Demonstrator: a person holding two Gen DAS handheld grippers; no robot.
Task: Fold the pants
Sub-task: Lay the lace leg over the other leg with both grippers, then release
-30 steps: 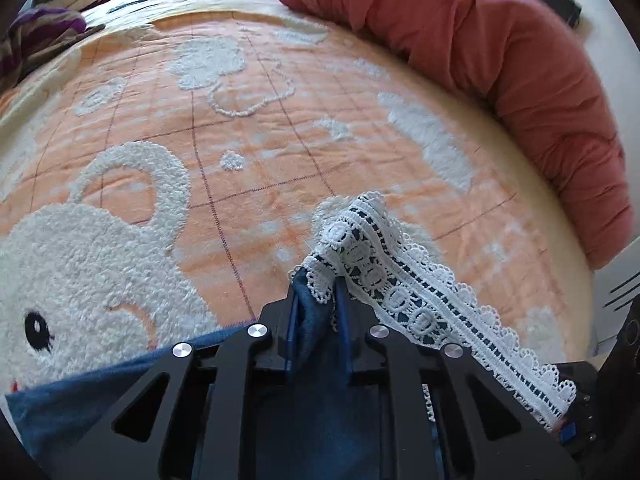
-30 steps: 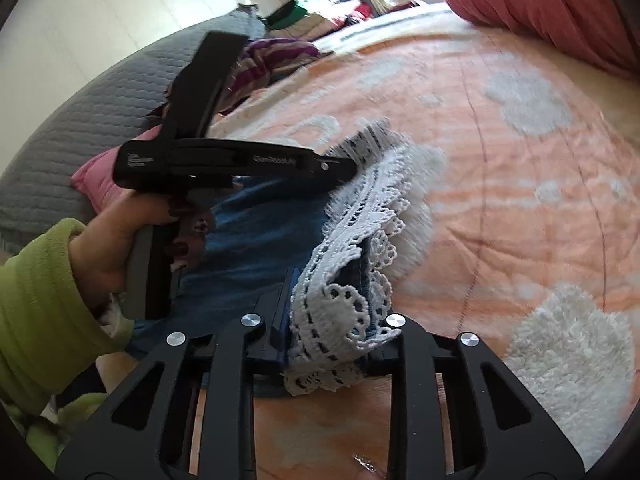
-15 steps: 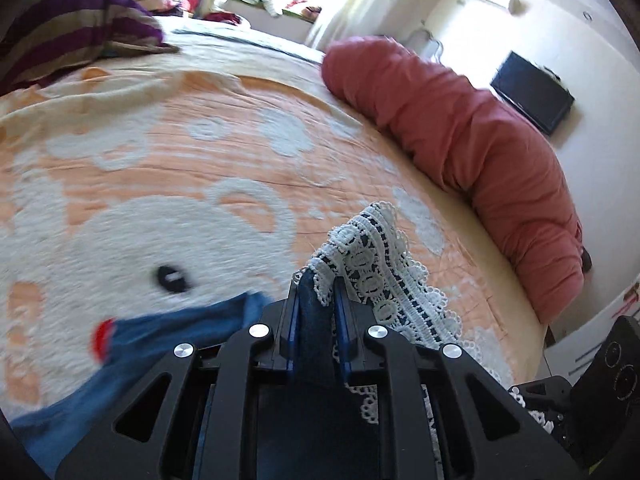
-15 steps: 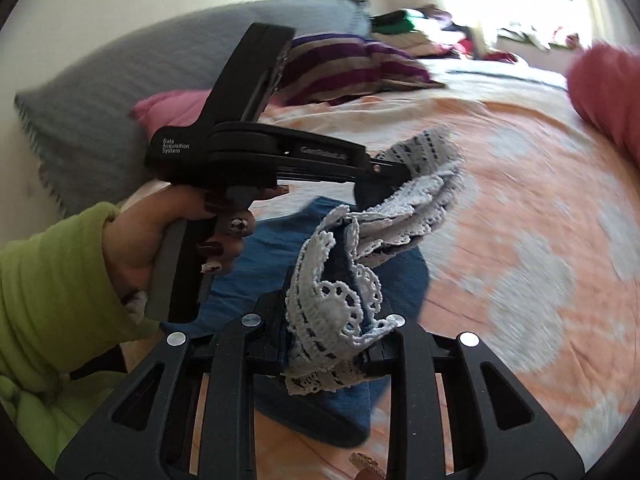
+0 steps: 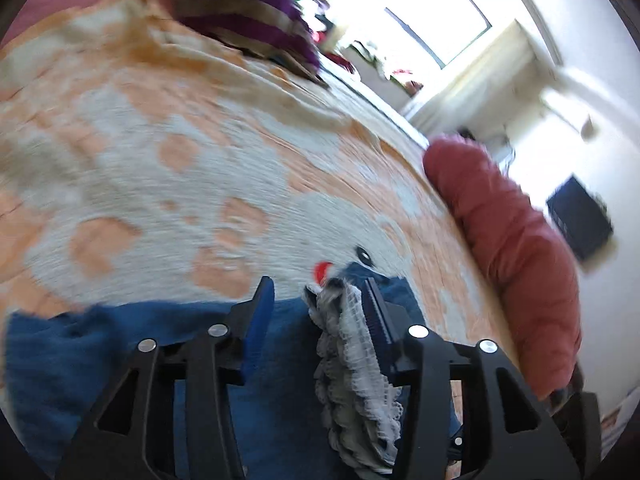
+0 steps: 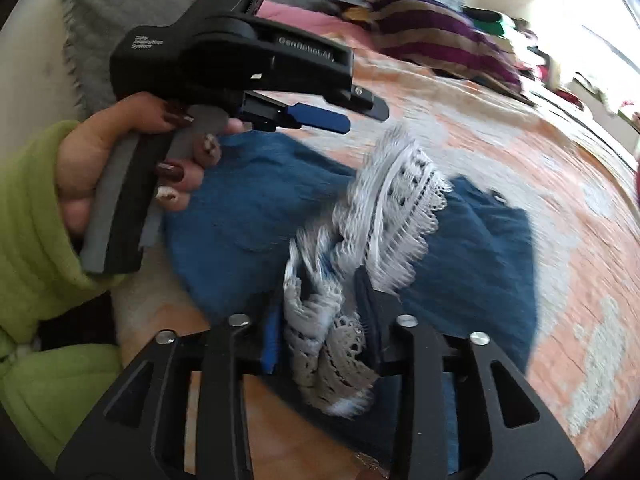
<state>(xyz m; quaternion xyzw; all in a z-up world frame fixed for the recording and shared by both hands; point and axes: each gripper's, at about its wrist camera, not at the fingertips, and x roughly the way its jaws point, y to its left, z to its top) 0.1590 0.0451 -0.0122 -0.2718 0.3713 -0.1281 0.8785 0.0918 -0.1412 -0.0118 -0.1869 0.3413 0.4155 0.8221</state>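
While the blue pants [image 6: 472,264] lie folded on the bed [image 6: 560,168], their lace hem [image 6: 400,208] is bunched at 6 o'clock. The left hand-held gripper [image 5: 316,300] gapes wide, lace against its right finger. The right hand-held gripper [image 6: 320,320] stands part-open around lace.

Pants [image 6: 248,216] on the bedspread [image 6: 560,184], pillow [image 6: 436,28] behind, bolster [image 5: 516,248] along the right.

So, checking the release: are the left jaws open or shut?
Open. The left gripper shows a wide gap; the lace hem lies against one side only.
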